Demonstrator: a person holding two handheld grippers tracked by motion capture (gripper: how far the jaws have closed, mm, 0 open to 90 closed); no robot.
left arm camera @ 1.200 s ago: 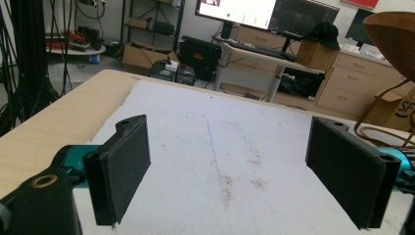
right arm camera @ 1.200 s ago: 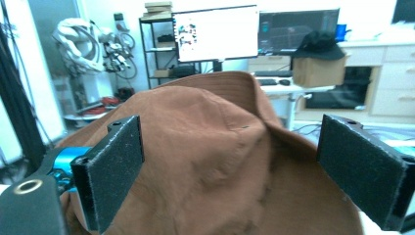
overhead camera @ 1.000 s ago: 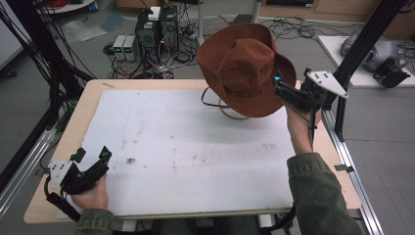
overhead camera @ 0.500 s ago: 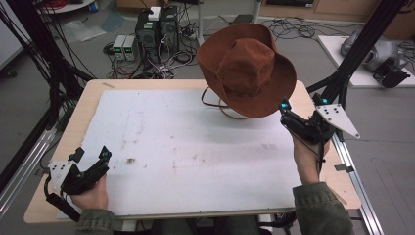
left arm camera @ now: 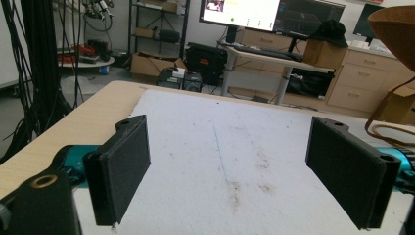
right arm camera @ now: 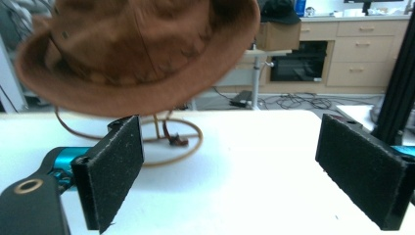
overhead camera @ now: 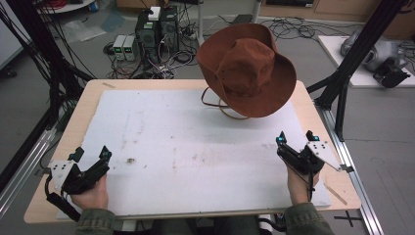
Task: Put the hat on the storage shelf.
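The brown wide-brimmed felt hat [overhead camera: 247, 68] sits raised above the far part of the table, at about one o'clock from its centre, and we see its thin brown cord [overhead camera: 220, 102] looping down onto the white foam board [overhead camera: 195, 147]. At five o'clock the right gripper [overhead camera: 295, 140] rests with jaws spread wide, holding nothing. At seven o'clock the left gripper [overhead camera: 91, 152] lies likewise spread and empty, well apart from the hat.
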